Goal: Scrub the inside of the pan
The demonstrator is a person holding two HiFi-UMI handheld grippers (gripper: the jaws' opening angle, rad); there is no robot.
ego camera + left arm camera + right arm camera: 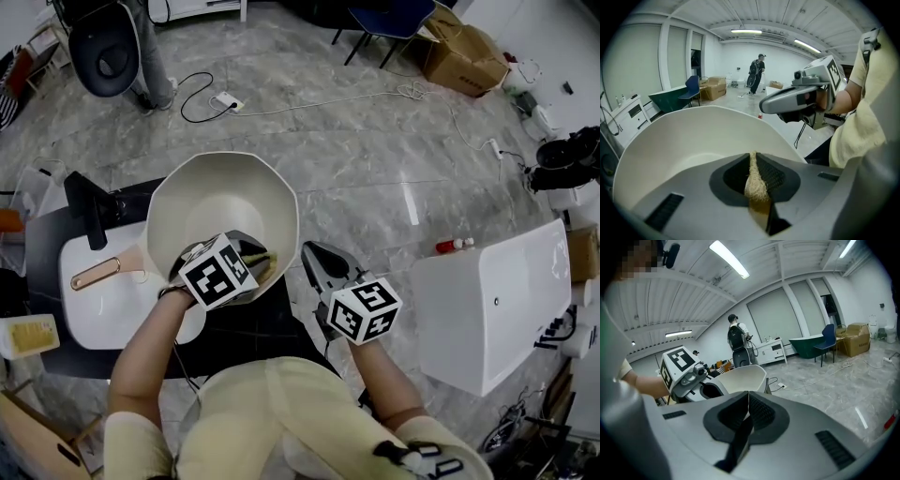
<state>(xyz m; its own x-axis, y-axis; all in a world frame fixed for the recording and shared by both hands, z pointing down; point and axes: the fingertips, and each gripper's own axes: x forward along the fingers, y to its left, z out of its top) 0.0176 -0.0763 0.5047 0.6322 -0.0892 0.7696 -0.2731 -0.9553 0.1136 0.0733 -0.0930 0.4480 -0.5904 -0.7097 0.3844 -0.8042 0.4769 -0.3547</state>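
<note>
My left gripper point(255, 265) squeezes a scrubby pad point(753, 180) inside the white pan point(220, 197). My right gripper point(317, 258) is closed, empty, beside it.

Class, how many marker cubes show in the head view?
2: one cube on the left claw at the rim of the pan; another on the right claw beside it.

A cream pan point(220, 202) with a copper-pink handle point(97, 273) is seen. A straw-coloured scrubber point(756, 185) is shown. Black-and-white square markers are carried on the grey left tongs point(266, 264) and right tongs point(315, 253). The floor point(375, 141) is veined grey.
</note>
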